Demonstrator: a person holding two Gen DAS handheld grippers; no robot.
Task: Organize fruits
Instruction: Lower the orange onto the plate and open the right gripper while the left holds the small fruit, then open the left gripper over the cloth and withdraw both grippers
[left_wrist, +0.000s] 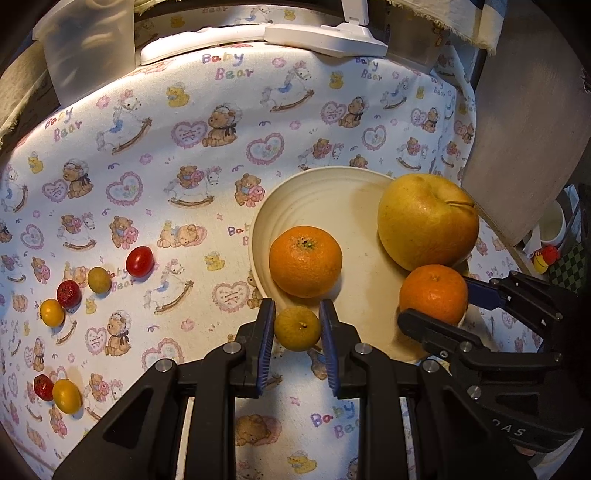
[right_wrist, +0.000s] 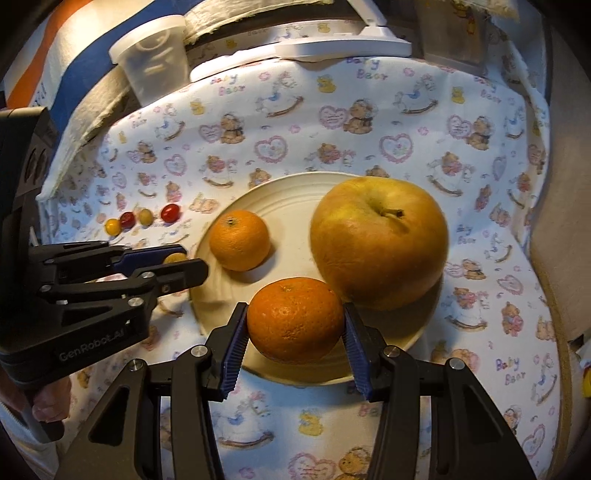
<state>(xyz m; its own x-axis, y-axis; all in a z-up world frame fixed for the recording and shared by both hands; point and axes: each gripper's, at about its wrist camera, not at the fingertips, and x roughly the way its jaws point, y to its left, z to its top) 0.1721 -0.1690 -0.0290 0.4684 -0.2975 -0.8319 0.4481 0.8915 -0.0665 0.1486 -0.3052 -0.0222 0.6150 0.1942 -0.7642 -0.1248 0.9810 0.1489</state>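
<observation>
A cream plate (left_wrist: 306, 199) on the bear-print cloth carries a yellow apple (left_wrist: 426, 221) and a mandarin (left_wrist: 304, 260). My left gripper (left_wrist: 297, 332) is shut on a small yellow-green citrus (left_wrist: 297, 328) at the plate's near-left rim. From the right wrist view it shows as the left gripper (right_wrist: 177, 264). My right gripper (right_wrist: 295, 332) is shut on a second mandarin (right_wrist: 295, 319) low over the plate's (right_wrist: 295, 195) front, beside the apple (right_wrist: 378, 240). Whether this mandarin rests on the plate is unclear. Several cherry tomatoes (left_wrist: 139, 261) and small yellow fruits (left_wrist: 52, 312) lie on the cloth to the left.
A translucent plastic tub (left_wrist: 88, 48) and a white lamp base (left_wrist: 325, 37) stand at the table's back. A grey panel (left_wrist: 524, 129) rises at the right edge. A person's hand (right_wrist: 48, 402) holds the left gripper's handle.
</observation>
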